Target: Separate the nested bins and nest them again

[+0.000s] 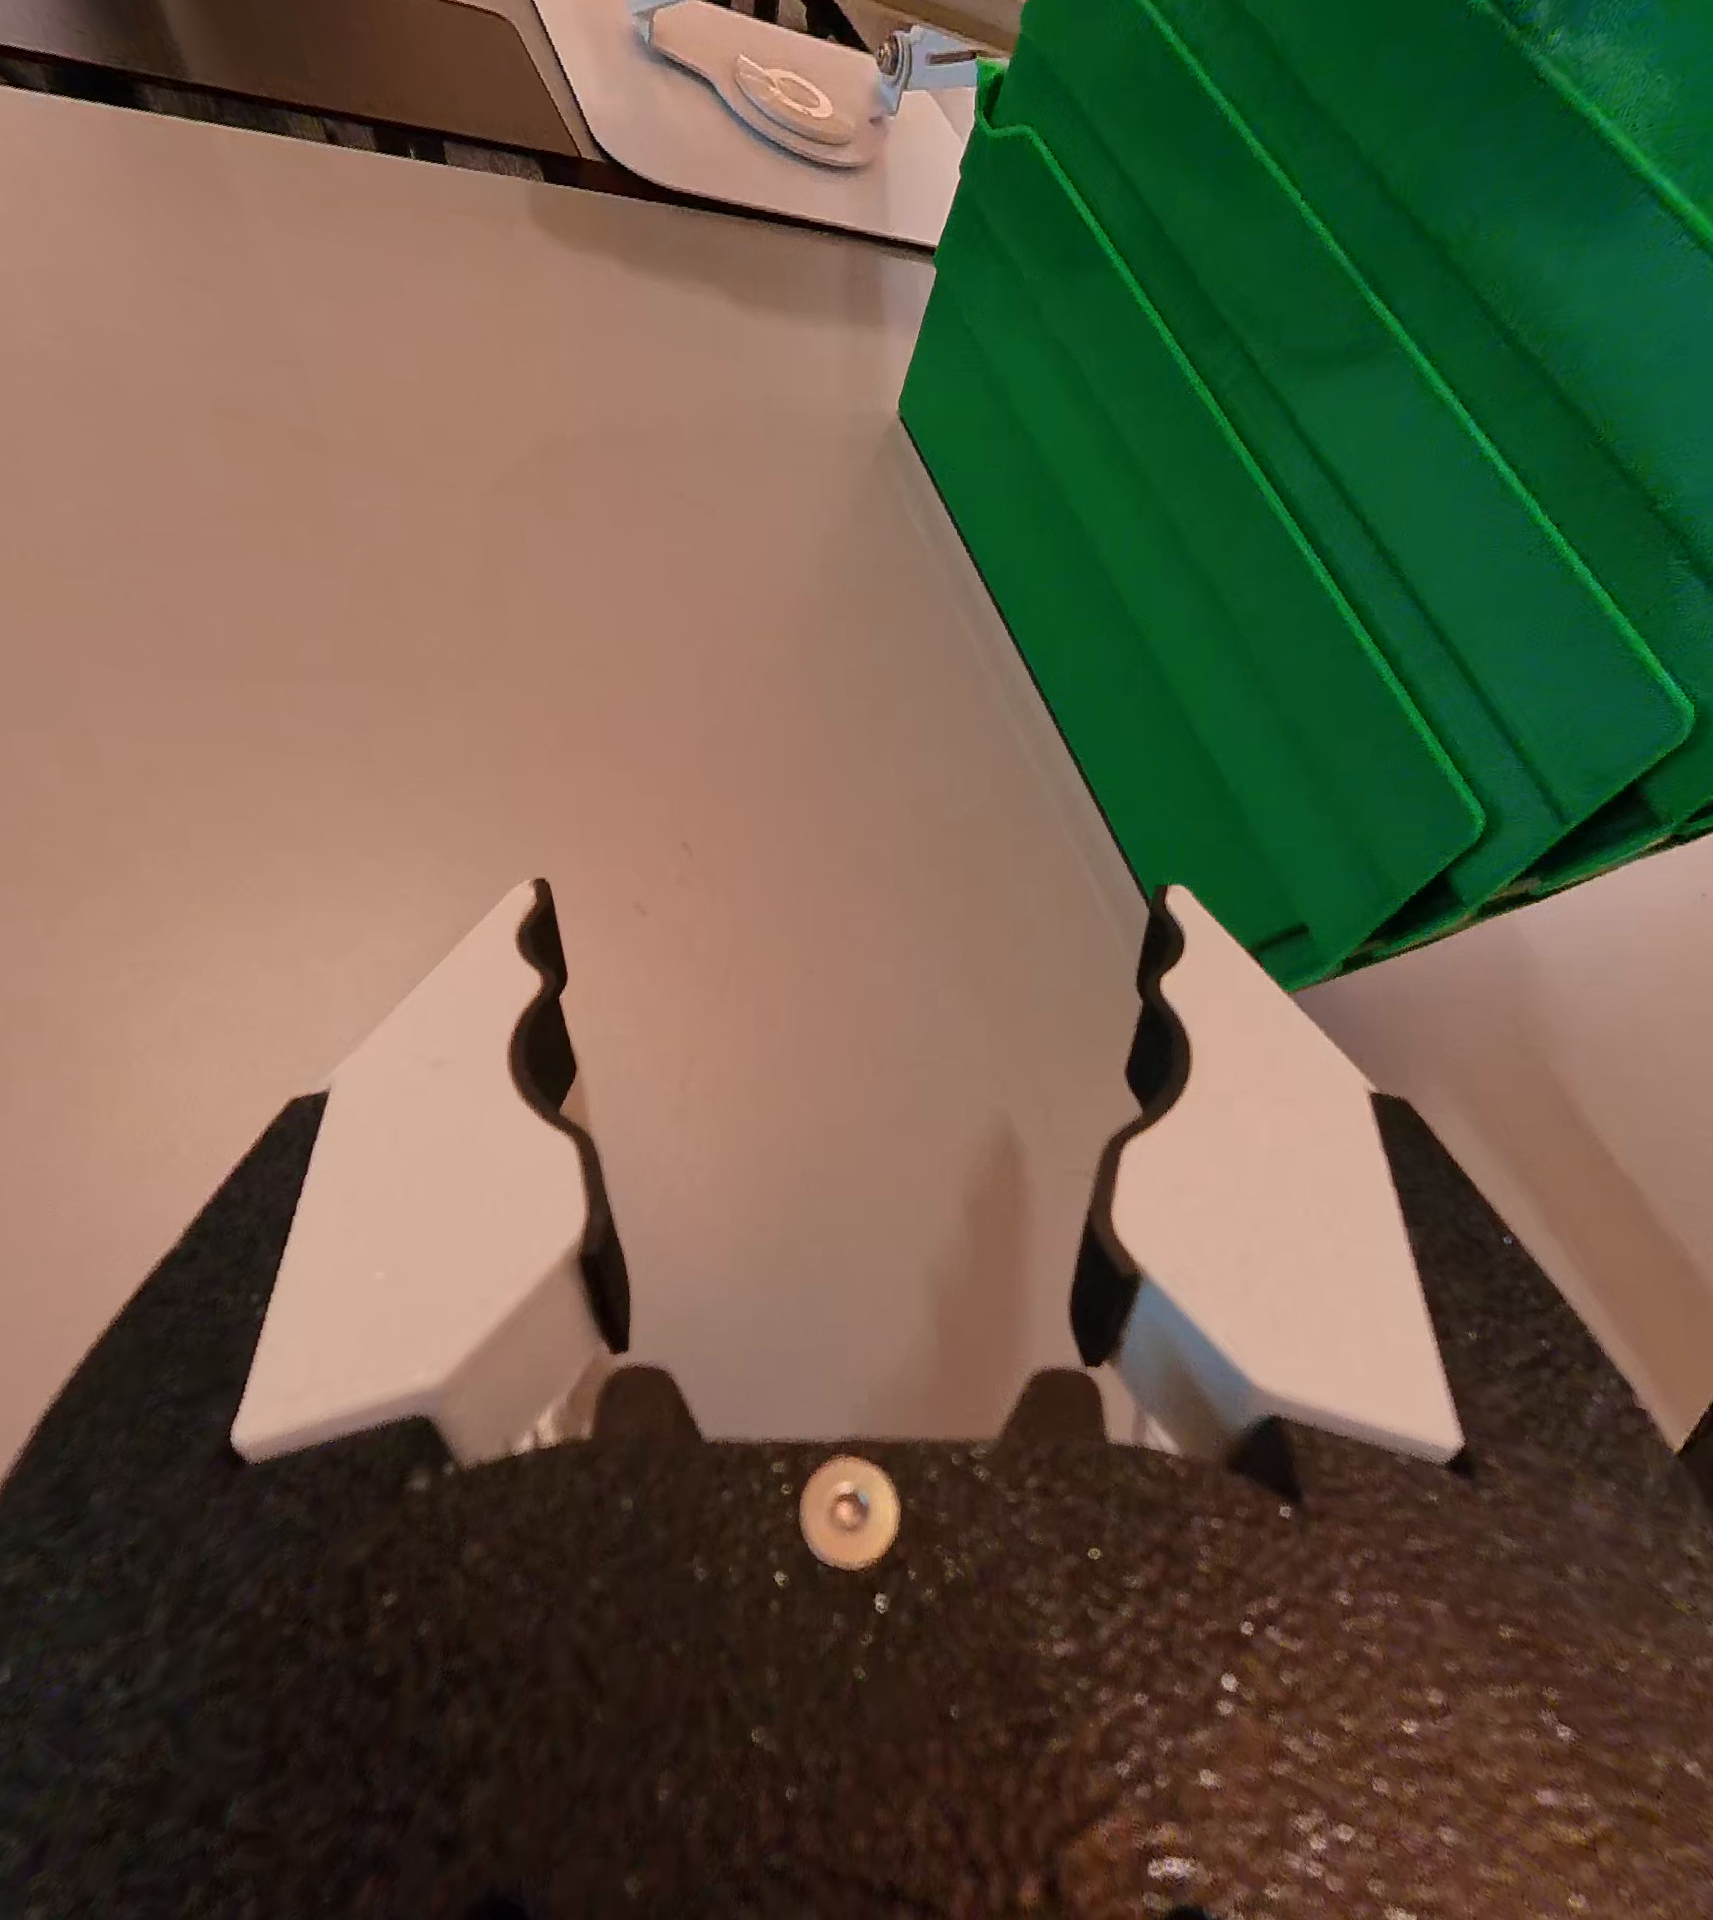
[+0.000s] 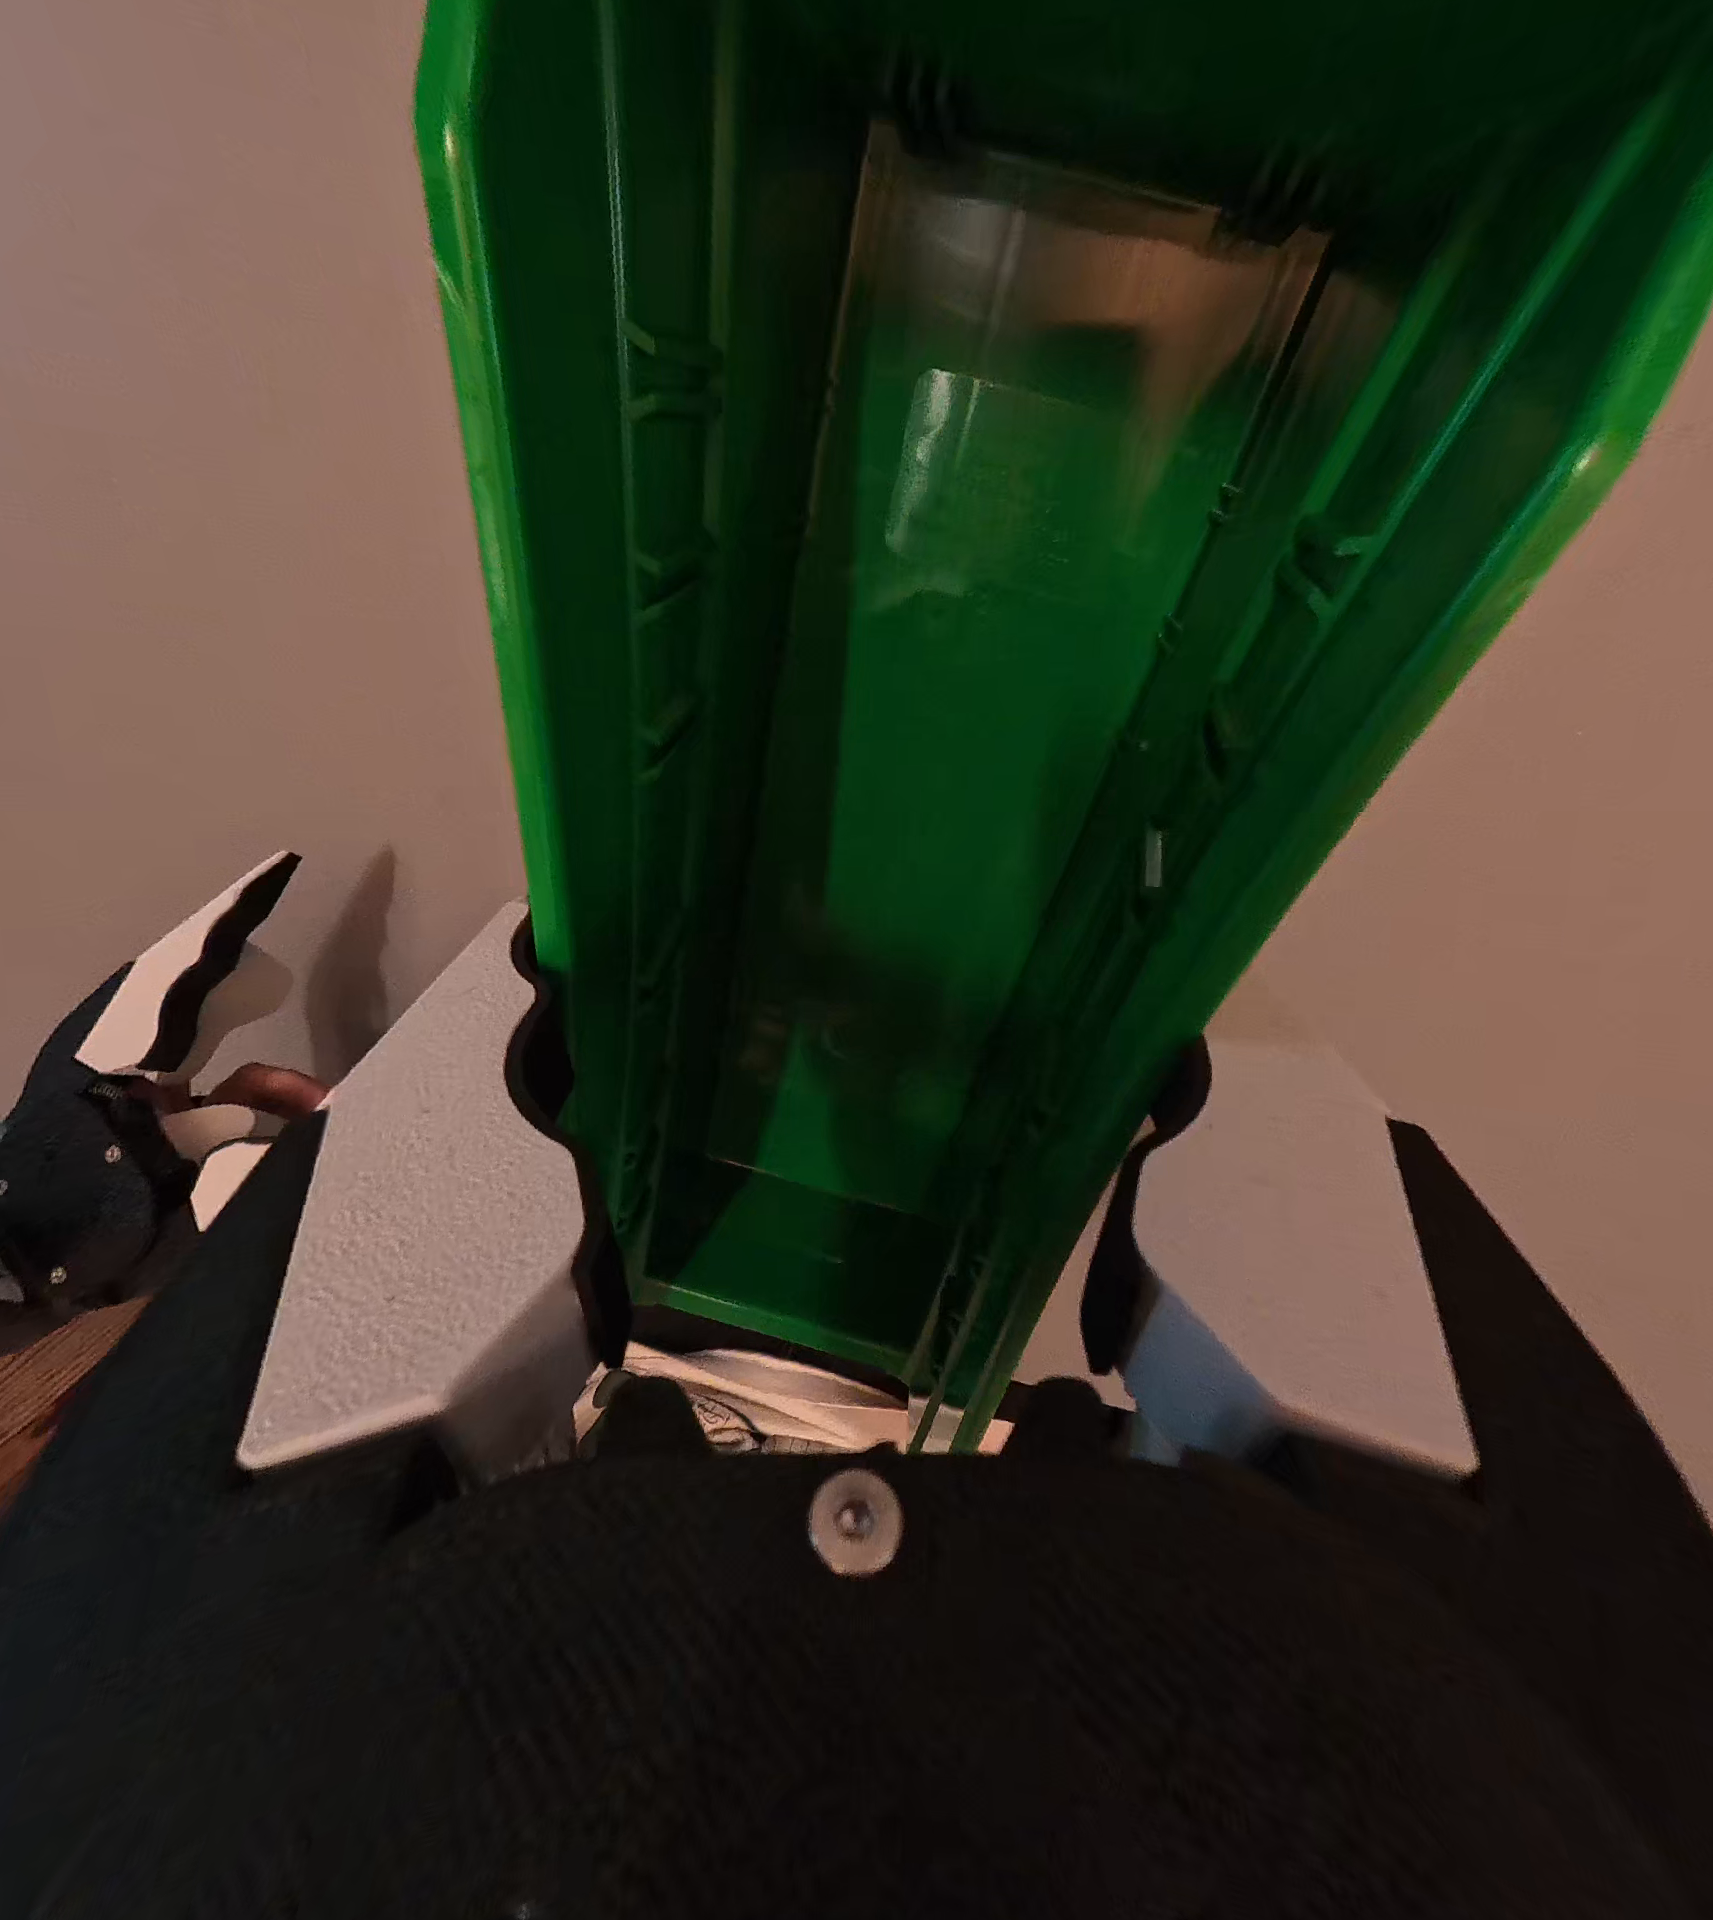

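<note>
Right wrist view: the right gripper (image 2: 857, 1049) is closed across the rim of a green bin (image 2: 935, 623), whose wall fills the gap between the two fingers and reaches away over the pale worktop (image 2: 156, 468). A clear label pocket (image 2: 1060, 436) shows on the bin's face. The picture is blurred, so whether this bin rests on the worktop or is lifted clear cannot be told. At the left edge the left gripper (image 2: 208, 977) appears, jaws parted, holding nothing.

Left wrist view: the left gripper (image 1: 847, 1039) stands released over bare worktop (image 1: 312, 520), its fingers well apart and empty. Beside it, toward the worktop's right edge, the green bins (image 1: 1351, 468) show as stepped, overlapping walls, tilted and seemingly still nested. A pale device (image 1: 790, 94) lies at the far edge.

Step in hand, as judged: separation is beginning, with one bin gripped by the right tool. The next move probably calls for the free left gripper to pin the remaining bins while the right draws its bin straight out along the nesting direction, avoiding a sideways jam.
</note>
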`<action>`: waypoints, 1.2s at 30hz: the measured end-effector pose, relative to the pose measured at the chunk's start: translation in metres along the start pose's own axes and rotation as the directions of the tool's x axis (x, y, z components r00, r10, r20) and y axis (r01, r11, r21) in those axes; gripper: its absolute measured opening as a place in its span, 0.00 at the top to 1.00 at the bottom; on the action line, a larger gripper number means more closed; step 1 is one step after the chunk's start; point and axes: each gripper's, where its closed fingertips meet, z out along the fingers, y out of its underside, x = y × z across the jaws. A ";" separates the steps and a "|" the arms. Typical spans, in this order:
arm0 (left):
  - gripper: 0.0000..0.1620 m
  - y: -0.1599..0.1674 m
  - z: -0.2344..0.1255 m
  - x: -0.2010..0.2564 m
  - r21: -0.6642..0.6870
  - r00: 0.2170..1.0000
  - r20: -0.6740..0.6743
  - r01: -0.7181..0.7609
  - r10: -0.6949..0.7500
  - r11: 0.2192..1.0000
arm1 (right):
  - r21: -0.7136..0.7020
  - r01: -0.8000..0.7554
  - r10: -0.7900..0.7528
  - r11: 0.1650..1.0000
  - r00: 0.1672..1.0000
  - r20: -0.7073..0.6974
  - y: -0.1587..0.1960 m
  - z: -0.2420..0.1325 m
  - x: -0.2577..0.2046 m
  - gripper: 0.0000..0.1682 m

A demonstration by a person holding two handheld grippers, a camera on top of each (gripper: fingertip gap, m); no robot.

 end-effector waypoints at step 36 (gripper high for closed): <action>0.33 0.004 0.002 -0.003 -0.018 1.000 -0.006 0.015 -0.016 1.000 | -0.079 0.214 -0.222 0.974 0.968 -0.117 -0.007 -0.030 0.022 0.60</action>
